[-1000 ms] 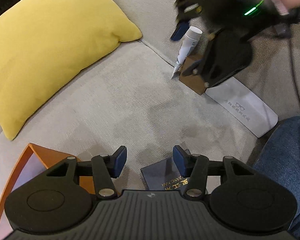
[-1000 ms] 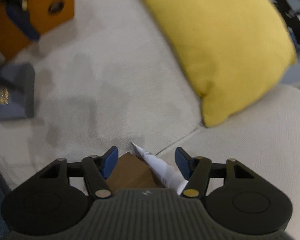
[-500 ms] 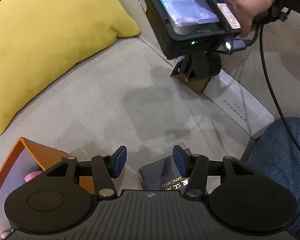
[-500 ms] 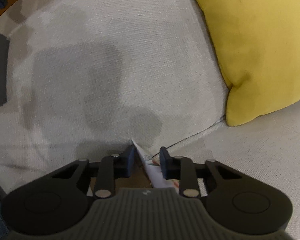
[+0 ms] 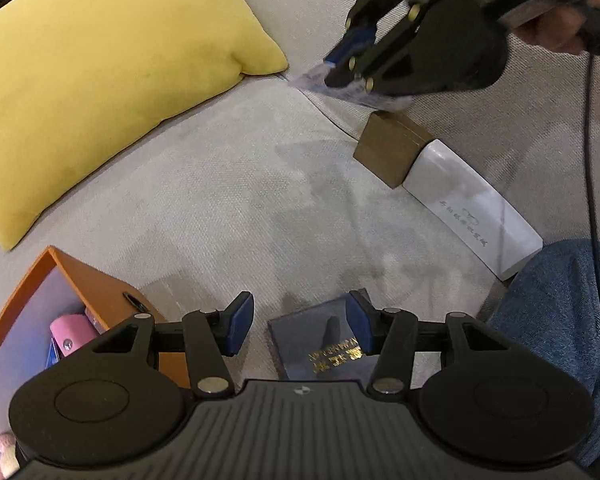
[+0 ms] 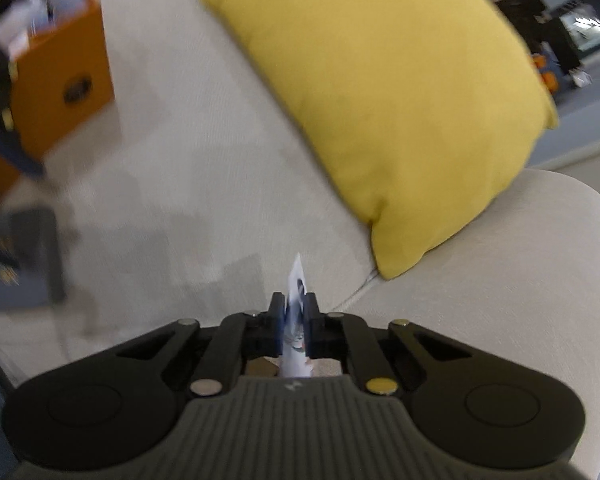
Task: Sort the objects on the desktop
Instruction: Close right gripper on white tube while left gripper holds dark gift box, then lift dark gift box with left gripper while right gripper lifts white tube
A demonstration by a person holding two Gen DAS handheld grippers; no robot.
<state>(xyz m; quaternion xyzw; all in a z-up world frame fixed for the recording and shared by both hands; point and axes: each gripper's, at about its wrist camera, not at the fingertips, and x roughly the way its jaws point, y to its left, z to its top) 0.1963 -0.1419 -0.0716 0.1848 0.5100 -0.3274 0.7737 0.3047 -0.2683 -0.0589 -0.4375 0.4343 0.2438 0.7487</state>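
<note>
My right gripper point(image 6: 294, 318) is shut on a white tube point(image 6: 296, 312) and holds it above the sofa seat; it shows at the upper right of the left wrist view point(image 5: 340, 76) with the tube point(image 5: 356, 94) in it. My left gripper point(image 5: 298, 326) is open and empty, low over a dark blue-grey box with gold lettering point(image 5: 320, 344). An orange storage box point(image 5: 96, 300) with several small items stands at the left, also seen in the right wrist view point(image 6: 60, 80). A brown box point(image 5: 392, 148) and a white glasses case point(image 5: 468, 208) lie at the right.
A yellow cushion point(image 5: 100, 72) lies on the beige sofa seat point(image 5: 228, 208) at the back left, also in the right wrist view point(image 6: 400, 92). A person's knee in jeans point(image 5: 560, 312) is at the right. A cable point(image 5: 590, 160) hangs from the right gripper.
My right gripper has shut on the white tube and lifted it off the sofa seat, away from the brown box. My left gripper has stayed open over the dark box.
</note>
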